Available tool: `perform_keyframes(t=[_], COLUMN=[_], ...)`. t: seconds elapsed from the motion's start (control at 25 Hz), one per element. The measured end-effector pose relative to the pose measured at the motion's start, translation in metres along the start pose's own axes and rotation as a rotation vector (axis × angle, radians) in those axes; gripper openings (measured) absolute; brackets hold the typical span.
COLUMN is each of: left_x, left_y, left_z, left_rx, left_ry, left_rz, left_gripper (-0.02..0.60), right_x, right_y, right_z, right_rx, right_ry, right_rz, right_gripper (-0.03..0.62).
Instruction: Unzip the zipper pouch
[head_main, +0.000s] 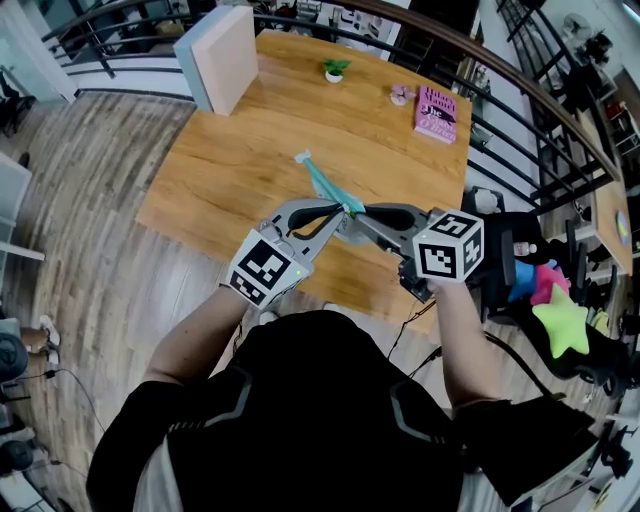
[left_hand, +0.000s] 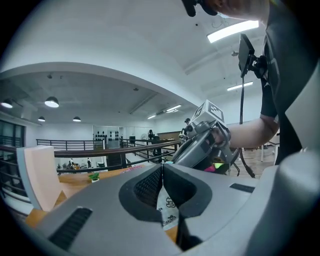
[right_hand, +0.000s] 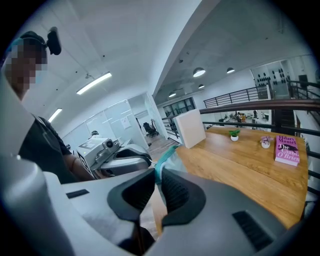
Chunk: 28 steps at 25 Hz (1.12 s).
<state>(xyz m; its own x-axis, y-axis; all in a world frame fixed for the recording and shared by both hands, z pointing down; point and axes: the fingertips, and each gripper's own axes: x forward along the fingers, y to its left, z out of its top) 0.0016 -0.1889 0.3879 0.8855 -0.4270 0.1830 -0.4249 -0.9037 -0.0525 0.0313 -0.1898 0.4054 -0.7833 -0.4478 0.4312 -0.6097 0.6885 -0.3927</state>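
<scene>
Fingers (left_hand: 147, 187) of L gripper (left_hand: 163, 172) & R gripper (right_hand: 156, 180) both clamped on teal-edged zipper pouch (head_main: 325, 182), over wooden table (head_main: 230, 170).

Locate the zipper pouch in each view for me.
Head view: zipper pouch, centre, held over the table.
Left gripper view: pouch low centre, pinched between the jaws.
Right gripper view: pouch centre, teal edge rising from the jaws.
Shared landmark: pale upright panel on the table.
</scene>
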Motion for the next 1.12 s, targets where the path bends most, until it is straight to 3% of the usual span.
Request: perform_keyframes(t=[0.64,0.8,0.96,1.12], left_x=[0.006,0.008,0.005,0.004], left_y=[0.011,0.015,0.022,0.035], left_z=[-0.017,-0.024,-0.028,-0.033], left_rx=[-0.13,-0.206,-0.182,-0.204], left_ry=[0.052,0.045,0.073,0.088], left_rz=[0.036,0.017,0.016,0.072], left_gripper=[0.032,0.03,0.031,0.031], right_x=[0.01,0.011,0.012,0.015], right_y=[-0.007,-0.011,-0.014,-0.018], right_z=[-0.011,-0.019,-0.019,-0.021], right_rx=[-0.024,-0.073,-0.031,-0.025], right_ry=[0.081,0.136,0.117,0.116], right_rz=[-0.018,-0.057,-0.023,-0.016], right_gripper=[0.048,0.048,0.048,0.048])
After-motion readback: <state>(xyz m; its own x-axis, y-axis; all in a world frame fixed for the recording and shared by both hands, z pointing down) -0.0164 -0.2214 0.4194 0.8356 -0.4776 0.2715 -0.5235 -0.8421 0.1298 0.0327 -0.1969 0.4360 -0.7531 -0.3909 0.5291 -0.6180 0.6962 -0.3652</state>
